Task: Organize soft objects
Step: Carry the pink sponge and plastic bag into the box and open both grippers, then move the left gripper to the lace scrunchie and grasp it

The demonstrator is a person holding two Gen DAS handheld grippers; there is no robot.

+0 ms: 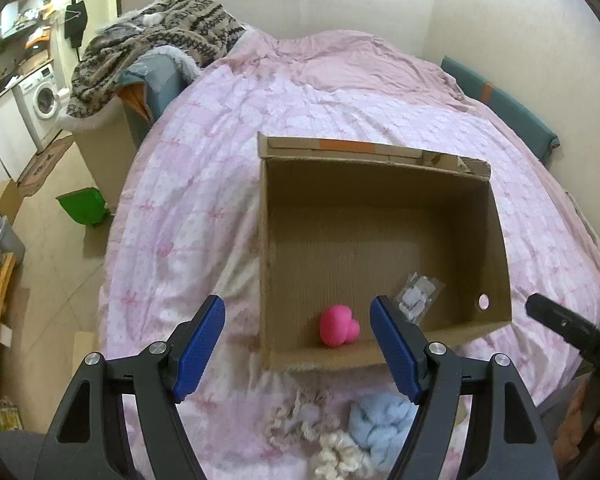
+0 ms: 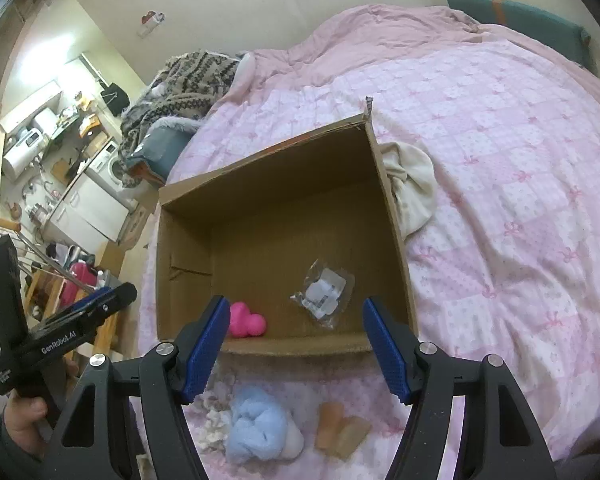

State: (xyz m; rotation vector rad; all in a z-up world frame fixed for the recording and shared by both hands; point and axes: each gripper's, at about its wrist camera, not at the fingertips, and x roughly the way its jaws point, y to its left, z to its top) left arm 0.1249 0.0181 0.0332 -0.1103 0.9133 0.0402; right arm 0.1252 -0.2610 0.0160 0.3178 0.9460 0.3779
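An open cardboard box (image 1: 376, 200) lies on the pink bed. Inside, near its front wall, are a pink heart-shaped soft toy (image 1: 338, 330) and a small clear plastic bag (image 1: 416, 298). My left gripper (image 1: 298, 308) hovers open and empty over the box's front left corner. In the right wrist view my right gripper (image 2: 296, 304) also hangs open and empty above the box (image 2: 284, 200), with the pink toy (image 2: 246, 320) and the bag (image 2: 324, 294) below it. On the bed in front of the box lie a light blue fluffy piece (image 2: 256, 428), cream scrunchies (image 1: 340, 456) and a tan item (image 2: 340, 430).
A cream cloth (image 2: 412, 188) lies against the box's right side. A patterned blanket (image 1: 160, 28) is heaped at the bed's far left. The floor on the left holds a green bin (image 1: 84, 206) and a washing machine (image 1: 44, 98). A hand (image 2: 24, 420) holds the left gripper.
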